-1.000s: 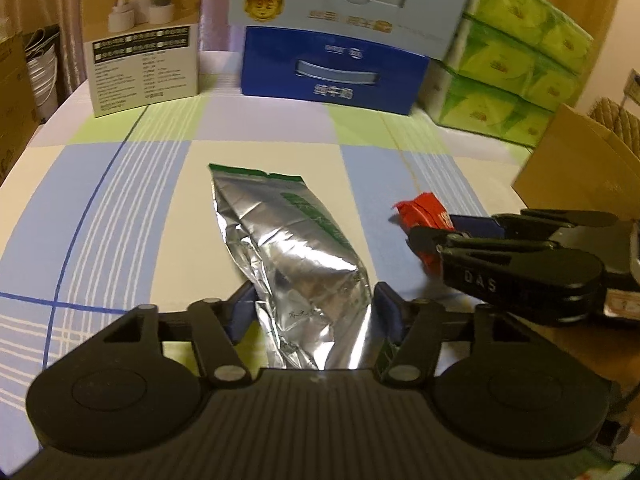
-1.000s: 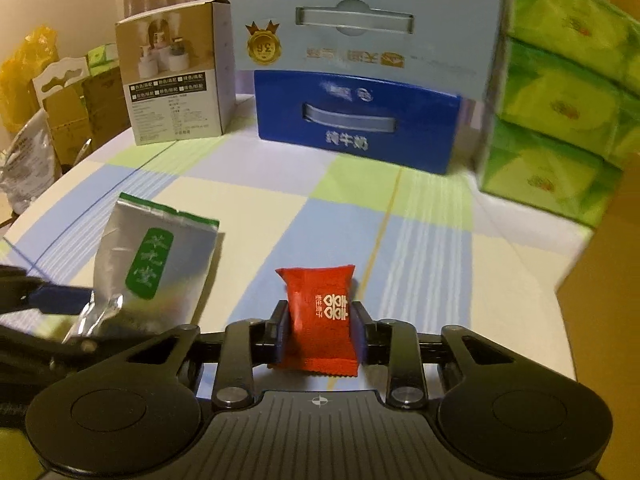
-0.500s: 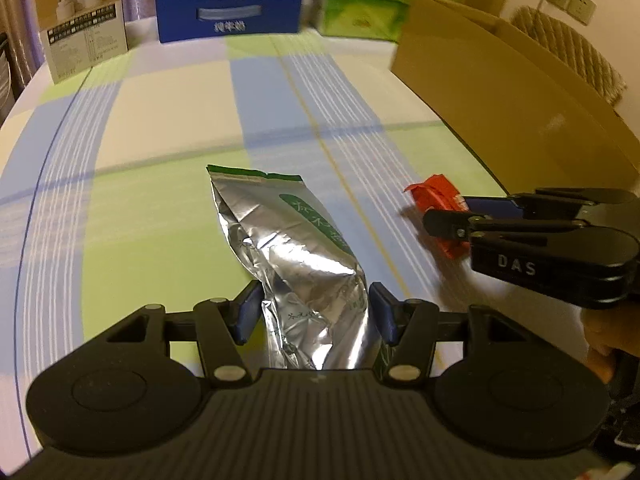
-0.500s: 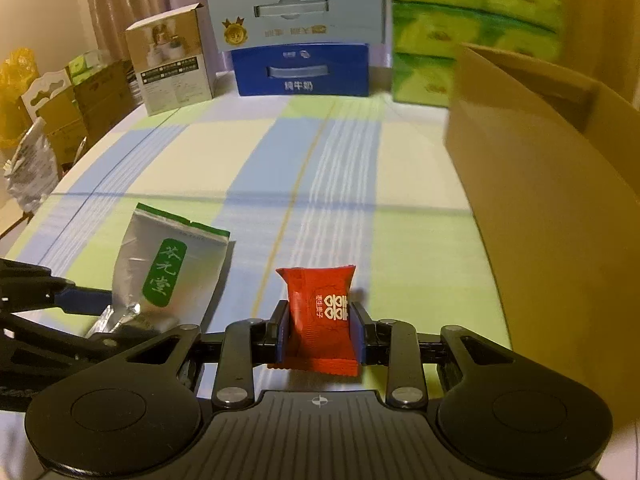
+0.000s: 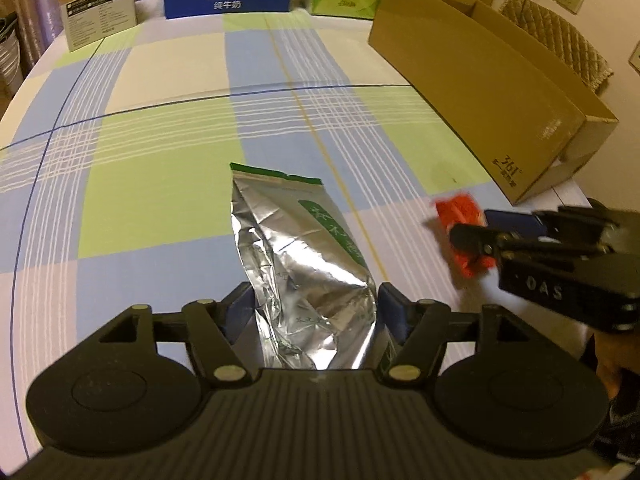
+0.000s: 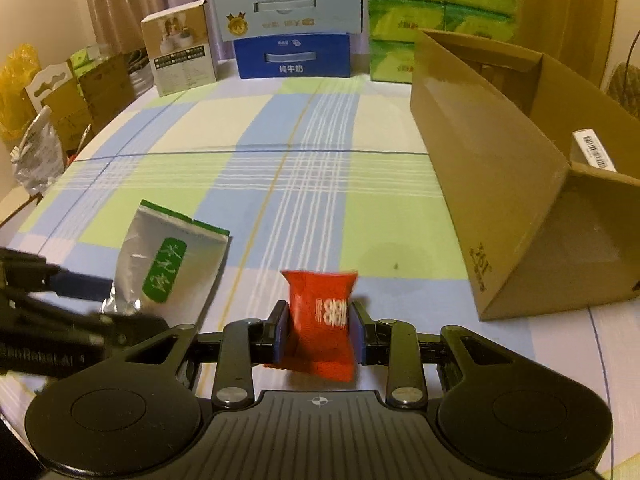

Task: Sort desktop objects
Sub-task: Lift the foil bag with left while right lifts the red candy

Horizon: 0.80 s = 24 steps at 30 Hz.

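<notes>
My left gripper [image 5: 316, 312] is shut on a silver foil pouch [image 5: 296, 240] with a green label, held above the checked tablecloth [image 5: 168, 128]. The same silver pouch [image 6: 172, 256] shows at the lower left of the right wrist view, with the left gripper [image 6: 96, 292] around its near end. My right gripper [image 6: 320, 328] is shut on a small red candy packet [image 6: 324, 316] with white print. In the left wrist view that red packet [image 5: 460, 220] appears at the right, in the right gripper [image 5: 472, 236]. An open cardboard box [image 6: 520, 184] stands to the right of both.
At the table's far edge stand a blue milk carton box [image 6: 292, 56], a pale box [image 6: 180, 52] with a product photo, and stacked green tissue packs [image 6: 432, 12]. More boxes and bags [image 6: 48, 104] sit beyond the left edge. A person's hand [image 5: 612, 364] holds the right gripper.
Both grippers have pulled back toward the near side of the table and risen, each keeping its packet. The far boxes look smaller and the cardboard box has come fully into view.
</notes>
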Tool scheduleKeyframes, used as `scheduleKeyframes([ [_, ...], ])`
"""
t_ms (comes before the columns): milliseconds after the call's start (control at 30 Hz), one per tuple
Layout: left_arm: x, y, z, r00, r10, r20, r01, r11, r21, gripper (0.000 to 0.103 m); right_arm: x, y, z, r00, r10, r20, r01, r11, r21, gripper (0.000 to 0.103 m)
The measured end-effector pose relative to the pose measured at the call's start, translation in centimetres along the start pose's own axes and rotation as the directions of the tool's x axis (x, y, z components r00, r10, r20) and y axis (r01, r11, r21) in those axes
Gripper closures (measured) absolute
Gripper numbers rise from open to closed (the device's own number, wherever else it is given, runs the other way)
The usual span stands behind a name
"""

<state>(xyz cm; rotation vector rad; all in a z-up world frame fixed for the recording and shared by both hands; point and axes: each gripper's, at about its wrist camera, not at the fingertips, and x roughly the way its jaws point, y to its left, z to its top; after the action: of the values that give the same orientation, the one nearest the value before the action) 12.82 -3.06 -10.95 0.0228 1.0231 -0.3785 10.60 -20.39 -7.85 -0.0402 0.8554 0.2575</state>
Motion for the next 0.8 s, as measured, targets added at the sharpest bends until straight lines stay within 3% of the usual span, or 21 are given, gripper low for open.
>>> scheduleKeyframes([
  [100,0.4,0.1,0.2,1.0,0.005,-0.012,-0.005,1.0,-0.002,0.034,0.1,-0.1,-0.4,1.0,-0.001,0.002,0.001,1.0,0.015,0.072],
  [233,0.8,-0.1,0.3,1.0,0.008,-0.024,-0.007,1.0,0.009,0.027,0.3,-0.1,-0.9,1.0,-0.012,0.001,0.012,1.0,0.007,0.055],
  [400,1.4,-0.2,0.1,0.999,0.006,-0.045,-0.005,1.0,0.007,0.027,0.9,-0.4,-1.3,1.0,-0.001,-0.012,0.001,1.0,0.025,0.055],
  [800,1.9,-0.4,0.2,0.999,0.017,-0.037,-0.016,1.0,0.013,0.027,1.8,0.9,-2.0,1.0,-0.018,0.008,0.019,0.998,-0.062,0.059],
])
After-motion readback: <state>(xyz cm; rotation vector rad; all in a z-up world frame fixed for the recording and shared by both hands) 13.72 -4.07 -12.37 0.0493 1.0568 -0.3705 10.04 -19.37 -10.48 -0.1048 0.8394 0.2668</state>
